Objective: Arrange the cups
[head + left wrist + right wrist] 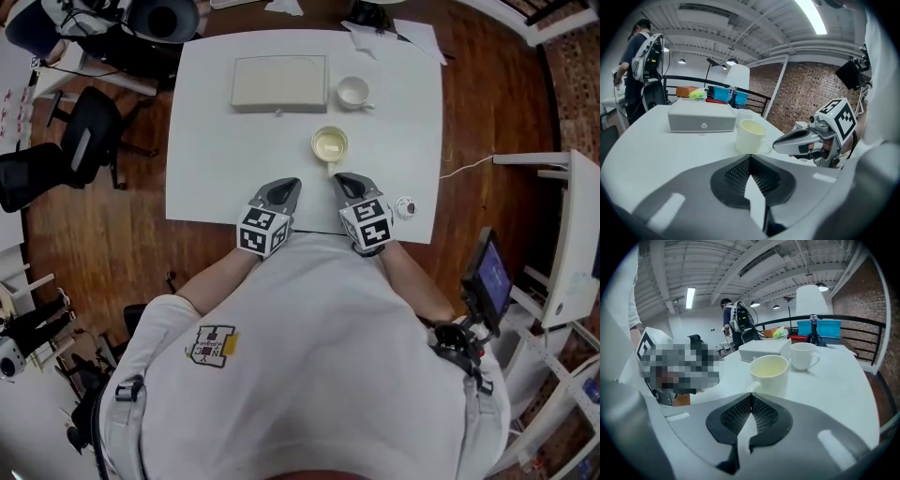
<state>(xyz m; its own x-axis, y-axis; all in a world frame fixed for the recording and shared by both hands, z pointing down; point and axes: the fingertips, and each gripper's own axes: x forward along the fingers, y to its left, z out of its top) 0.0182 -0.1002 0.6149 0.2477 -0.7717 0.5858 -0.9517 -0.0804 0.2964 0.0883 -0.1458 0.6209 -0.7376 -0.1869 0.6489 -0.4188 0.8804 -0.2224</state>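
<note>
Abreast, left tool [287,186], right tool [345,180], both tilted down

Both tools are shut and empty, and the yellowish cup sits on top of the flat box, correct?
No: the yellowish cup stands on the table, apart from the flat box, as the head view shows. The left tool and right tool are shut and empty.

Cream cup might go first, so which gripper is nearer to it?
Right. In the head view the right gripper sits just below the cream cup; the left gripper is farther, lower left.
</note>
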